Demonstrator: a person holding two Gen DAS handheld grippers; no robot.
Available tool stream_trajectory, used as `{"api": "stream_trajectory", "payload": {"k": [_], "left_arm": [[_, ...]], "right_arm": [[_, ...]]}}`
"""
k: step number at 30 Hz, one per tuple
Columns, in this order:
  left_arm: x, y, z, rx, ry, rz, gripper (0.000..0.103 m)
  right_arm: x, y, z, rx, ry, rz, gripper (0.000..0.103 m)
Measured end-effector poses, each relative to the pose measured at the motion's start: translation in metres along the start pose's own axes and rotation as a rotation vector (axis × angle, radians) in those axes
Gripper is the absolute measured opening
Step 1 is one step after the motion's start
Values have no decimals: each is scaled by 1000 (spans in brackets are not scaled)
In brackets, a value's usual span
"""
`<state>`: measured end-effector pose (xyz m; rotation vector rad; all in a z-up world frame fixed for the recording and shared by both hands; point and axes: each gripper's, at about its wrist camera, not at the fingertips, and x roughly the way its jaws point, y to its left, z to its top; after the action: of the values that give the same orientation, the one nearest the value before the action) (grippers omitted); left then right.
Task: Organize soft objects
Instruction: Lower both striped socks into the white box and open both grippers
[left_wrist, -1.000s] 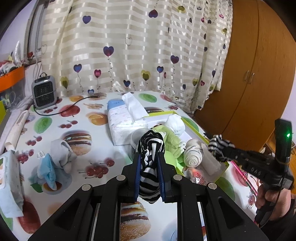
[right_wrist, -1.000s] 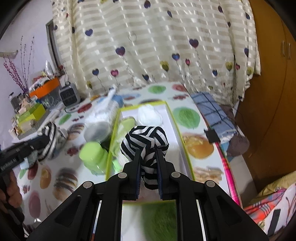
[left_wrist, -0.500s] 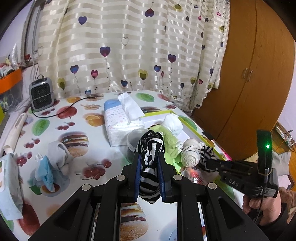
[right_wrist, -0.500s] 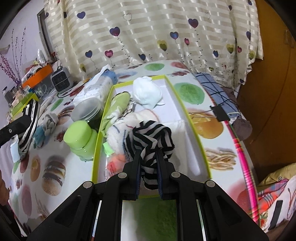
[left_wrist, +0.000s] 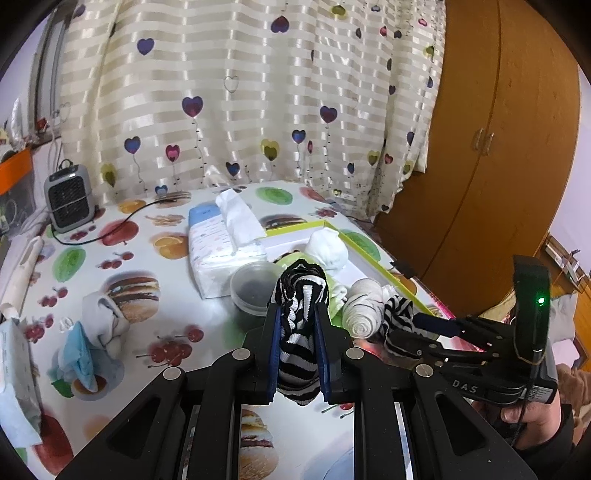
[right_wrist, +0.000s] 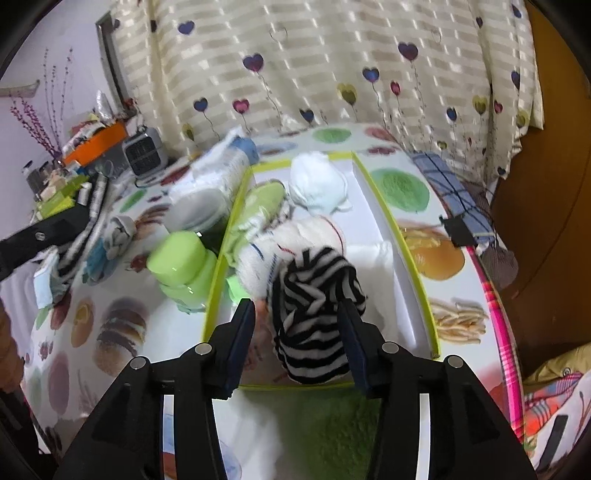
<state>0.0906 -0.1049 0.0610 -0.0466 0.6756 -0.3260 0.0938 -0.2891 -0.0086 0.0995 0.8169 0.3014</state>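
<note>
My left gripper (left_wrist: 298, 314) is shut on a rolled black-and-white striped sock (left_wrist: 299, 343), held above the table; it also shows at the left edge of the right wrist view as the left gripper (right_wrist: 48, 236). A second striped sock (right_wrist: 314, 302) lies at the near end of the yellow-rimmed tray (right_wrist: 410, 258). My right gripper (right_wrist: 297, 321) straddles it with its jaws opening; the left pad stands clear of the cloth. In the tray also lie a cream rolled sock (left_wrist: 364, 308), a white sock (left_wrist: 327, 251) and a green one (right_wrist: 264, 199).
A tissue pack (left_wrist: 218, 243), a clear plastic tub (left_wrist: 255, 286) and a green cup (right_wrist: 183, 266) stand left of the tray. A grey and blue sock bundle (left_wrist: 96, 325) lies on the fruit-print tablecloth. A small heater (left_wrist: 68, 197) sits at the back left.
My right gripper came down into the tray with its striped sock and its jaws spread apart, so the sock now rests in the tray. The left gripper kept still with its sock.
</note>
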Motion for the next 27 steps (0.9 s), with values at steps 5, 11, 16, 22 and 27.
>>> {"api": "stream_trajectory", "payload": {"k": [5, 11, 16, 22, 27], "left_arm": [[4, -7, 4, 17, 3, -9, 16], [24, -22, 13, 46, 17, -43, 16], [55, -36, 22, 79, 56, -68, 16], [97, -48, 31, 95, 112, -94, 16], [120, -55, 44, 101, 123, -109, 16]], "right_arm": [[-12, -5, 4, 28, -53, 0, 48], [-20, -14, 7, 64, -87, 2, 48], [-19, -22, 7, 78, -84, -2, 47], [-14, -31, 8, 90, -78, 0, 47], [-8, -39, 11, 99, -73, -1, 47]]}}
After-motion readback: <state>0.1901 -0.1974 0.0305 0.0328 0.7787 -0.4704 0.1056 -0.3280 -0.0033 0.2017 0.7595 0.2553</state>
